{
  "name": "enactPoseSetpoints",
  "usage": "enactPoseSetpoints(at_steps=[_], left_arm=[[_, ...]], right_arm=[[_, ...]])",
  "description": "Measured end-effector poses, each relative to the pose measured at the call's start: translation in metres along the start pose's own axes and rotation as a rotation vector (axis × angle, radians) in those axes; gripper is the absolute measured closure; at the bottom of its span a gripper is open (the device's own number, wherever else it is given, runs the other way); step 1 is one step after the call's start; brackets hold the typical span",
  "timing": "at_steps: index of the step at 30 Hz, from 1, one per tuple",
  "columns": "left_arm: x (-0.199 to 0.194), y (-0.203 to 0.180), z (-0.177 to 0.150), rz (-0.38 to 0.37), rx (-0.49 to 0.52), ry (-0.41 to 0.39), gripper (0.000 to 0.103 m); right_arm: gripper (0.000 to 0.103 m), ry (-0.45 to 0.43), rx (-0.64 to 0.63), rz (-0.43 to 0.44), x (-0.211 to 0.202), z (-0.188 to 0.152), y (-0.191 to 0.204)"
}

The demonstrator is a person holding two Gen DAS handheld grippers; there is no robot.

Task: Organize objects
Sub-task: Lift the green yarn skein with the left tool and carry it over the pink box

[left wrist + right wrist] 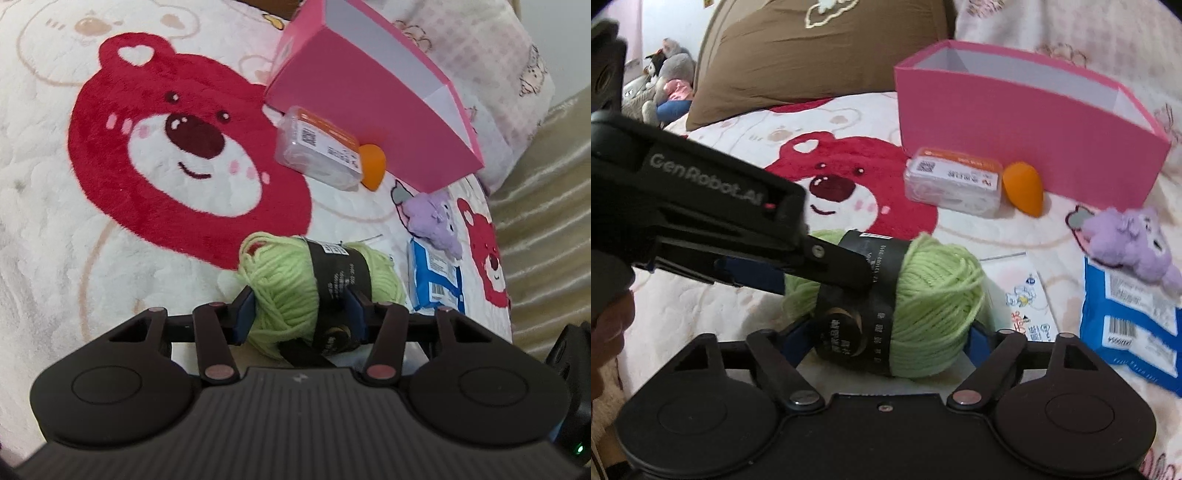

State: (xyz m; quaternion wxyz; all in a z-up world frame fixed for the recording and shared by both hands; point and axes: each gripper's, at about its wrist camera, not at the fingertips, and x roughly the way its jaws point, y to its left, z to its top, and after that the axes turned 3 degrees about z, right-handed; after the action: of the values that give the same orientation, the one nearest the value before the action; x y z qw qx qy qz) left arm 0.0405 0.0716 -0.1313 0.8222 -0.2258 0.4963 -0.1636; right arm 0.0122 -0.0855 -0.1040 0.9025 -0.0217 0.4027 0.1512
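Yarn sits at the centre of both my views: a pale green skein of wool with a black paper band [314, 291] lying on the bed, on a white plush blanket printed with a big red bear face [110, 240]. My left gripper [301, 308] is closed on it, one blue pad [245, 310] pressed into the loose green end and the other against the black band. From the right wrist view that same left gripper comes in from the left and crosses over the banded part of the skein.

My right gripper [888, 338] stands around the skein with its jaws wide, the blue pads low at either side. I cannot tell whether those pads touch the wool; they do not appear to squeeze it.

Beyond the yarn stands an open pink cardboard box with a white inside [1027, 122]. Just in front of its wall lies a clear plastic case with an orange label [955, 181], and an orange teardrop-shaped sponge [1025, 188] rests touching the case's right end. To the right of the skein, a small purple plush toy [1126, 236] lies partly on top of a blue and white plastic packet [1137, 339]. A printed white card [1028, 306] lies flat between the yarn and the packet. A brown pillow [812, 55] sits at the head of the bed.
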Motion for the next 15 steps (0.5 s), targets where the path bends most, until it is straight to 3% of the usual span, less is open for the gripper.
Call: enactPoseSetpoints(at_steps=[7,15], left_arm=[[-0.004,-0.004,0.0,-0.011,-0.007,0.002,0.053],[-0.011,-0.019,-0.001,0.003,0.066,-0.009,0.053]], right_arm=[[0.024,-0.007,-0.025,-0.004,-0.003,0.001,0.004],[0.023,-0.01,0.004,0.004,-0.009,0.002,0.002]])
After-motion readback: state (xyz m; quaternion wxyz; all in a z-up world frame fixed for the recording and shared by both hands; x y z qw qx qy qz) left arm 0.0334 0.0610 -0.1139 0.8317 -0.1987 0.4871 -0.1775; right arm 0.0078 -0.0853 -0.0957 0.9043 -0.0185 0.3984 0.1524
